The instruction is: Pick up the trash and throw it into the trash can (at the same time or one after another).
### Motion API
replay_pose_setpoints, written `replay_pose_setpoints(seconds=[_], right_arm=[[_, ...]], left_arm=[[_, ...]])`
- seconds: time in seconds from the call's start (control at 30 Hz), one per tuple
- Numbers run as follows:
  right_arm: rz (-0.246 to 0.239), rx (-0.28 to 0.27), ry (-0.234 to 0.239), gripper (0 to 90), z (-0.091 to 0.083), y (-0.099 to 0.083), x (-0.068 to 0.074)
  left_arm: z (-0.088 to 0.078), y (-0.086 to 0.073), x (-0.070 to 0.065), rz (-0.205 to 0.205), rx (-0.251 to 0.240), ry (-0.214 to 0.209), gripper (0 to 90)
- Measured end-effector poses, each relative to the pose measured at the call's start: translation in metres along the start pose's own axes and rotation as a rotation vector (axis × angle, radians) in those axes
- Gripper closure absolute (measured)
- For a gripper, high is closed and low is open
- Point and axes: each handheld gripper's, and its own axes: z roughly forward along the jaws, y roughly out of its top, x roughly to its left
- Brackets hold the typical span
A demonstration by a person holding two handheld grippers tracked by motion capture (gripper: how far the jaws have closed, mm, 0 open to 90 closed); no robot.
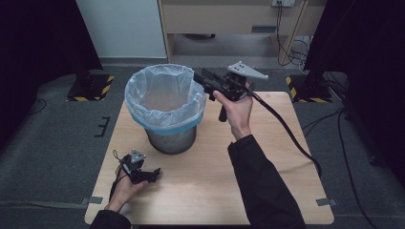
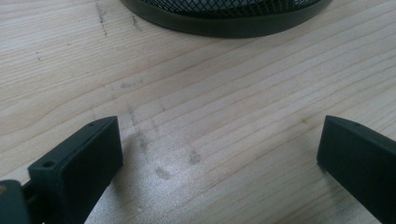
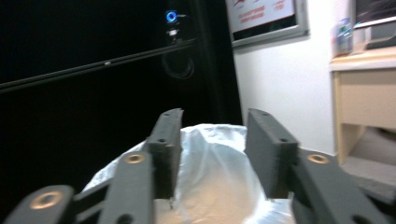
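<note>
At the near left corner of the pale wooden worktop [image 1: 210,176] we see our left gripper [image 1: 154,174] lying low in the left hand [image 1: 125,187], its jaws pointing toward the middle of the board. In the left gripper view its two black jaws stand wide apart with bare wood between them, so it is open and holds nothing. Just ahead of it, a little beyond the jaw tips, sits the dark mesh metal waste bin [image 1: 171,138], whose round base rim [image 2: 224,25] rests flat on the wood.

The bin stands upright, between the two grippers, and is lined with a translucent whitish plastic bag [image 1: 165,93] folded over its rim, with a blue band [image 1: 167,128] around the outside.

To the right of the bin we hold the right gripper [image 1: 197,76] up in the right hand [image 1: 237,110], level with the bag's upper edge, jaws pointing at the bin. Its tips are at the right side of the bag's rim; we cannot tell whether they touch it. In the right gripper view the jaws stand partly apart, with nothing gripped, and the crumpled bag [image 3: 212,172] lies just past them.
</note>
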Motion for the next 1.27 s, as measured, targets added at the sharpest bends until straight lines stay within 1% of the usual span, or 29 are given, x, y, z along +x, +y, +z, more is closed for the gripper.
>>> replay_pose_setpoints(seconds=[0.07, 0.17, 0.2, 0.3, 0.4, 0.53, 0.57, 0.6, 0.67, 0.73, 0.83, 0.87, 0.9, 0.93, 0.97, 1.03, 1.07, 1.17, 1.2, 1.27], right_arm=[[-0.007, -0.016, -0.018, 48.9, -0.013, 0.003, -0.003], [-0.015, -0.015, -0.036, 40.2, -0.031, 0.001, -0.009], [-0.031, 0.000, -0.049, 38.9, -0.041, -0.003, -0.012], [-0.047, 0.039, -0.072, 34.7, -0.060, -0.014, -0.017], [-0.041, 0.081, -0.082, 32.0, -0.079, -0.031, -0.025], [-0.036, 0.161, -0.107, 29.2, -0.103, -0.058, -0.038], [-0.036, 0.161, -0.107, 29.2, -0.103, -0.058, -0.038], [-0.039, 0.223, -0.131, 28.3, -0.118, -0.077, -0.049], [-0.038, 0.264, -0.149, 27.7, -0.128, -0.090, -0.055], [-0.034, 0.317, -0.174, 27.5, -0.140, -0.108, -0.064], [-0.017, 0.376, -0.207, 26.8, -0.157, -0.134, -0.078], [-0.017, 0.376, -0.207, 26.8, -0.157, -0.134, -0.078], [-0.002, 0.413, -0.235, 26.2, -0.170, -0.153, -0.088], [0.000, 0.436, -0.247, 26.1, -0.174, -0.158, -0.092], [0.001, 0.466, -0.268, 26.0, -0.181, -0.167, -0.098], [0.016, 0.503, -0.305, 25.8, -0.190, -0.178, -0.108], [0.023, 0.533, -0.324, 25.3, -0.194, -0.183, -0.114], [0.007, 0.589, -0.390, 23.3, -0.205, -0.190, -0.131], [0.004, 0.600, -0.416, 22.9, -0.209, -0.191, -0.136], [0.014, 0.612, -0.465, 22.5, -0.217, -0.194, -0.144]], left_arm=[[0.000, 0.000, 0.000, -0.001, 0.000, -0.002, 0.0], [0.000, 0.000, 0.000, 0.001, 0.002, -0.002, 0.0], [0.000, 0.000, 0.000, 0.001, 0.002, -0.002, 0.0], [0.000, 0.000, 0.000, 0.001, 0.002, -0.001, 0.0], [0.000, 0.000, 0.000, 0.001, 0.002, -0.001, 0.0], [0.000, 0.000, 0.000, 0.001, 0.001, -0.001, 0.0], [0.000, 0.000, 0.000, 0.001, 0.001, -0.001, 0.0], [0.000, 0.000, 0.000, 0.001, 0.001, -0.001, 0.0], [0.000, 0.000, 0.000, 0.001, 0.001, -0.001, 0.0], [0.000, 0.000, 0.000, 0.001, 0.001, -0.001, 0.0], [0.000, 0.000, 0.000, 0.000, 0.001, -0.001, 0.0], [0.000, 0.000, 0.000, 0.000, 0.001, -0.001, 0.0], [0.000, 0.000, 0.000, 0.001, 0.001, -0.002, 0.0], [0.000, 0.000, 0.000, 0.001, 0.001, -0.002, 0.0], [0.000, 0.000, 0.000, 0.001, 0.001, -0.002, 0.0], [0.000, 0.000, 0.000, 0.001, 0.001, -0.002, 0.0], [0.000, 0.000, 0.000, 0.000, 0.001, -0.003, 0.0], [0.000, 0.000, 0.000, 0.002, 0.001, -0.005, 0.0], [0.000, 0.000, 0.000, 0.003, 0.001, -0.006, 0.0], [0.000, 0.000, 0.000, 0.003, 0.001, -0.006, 0.0]])
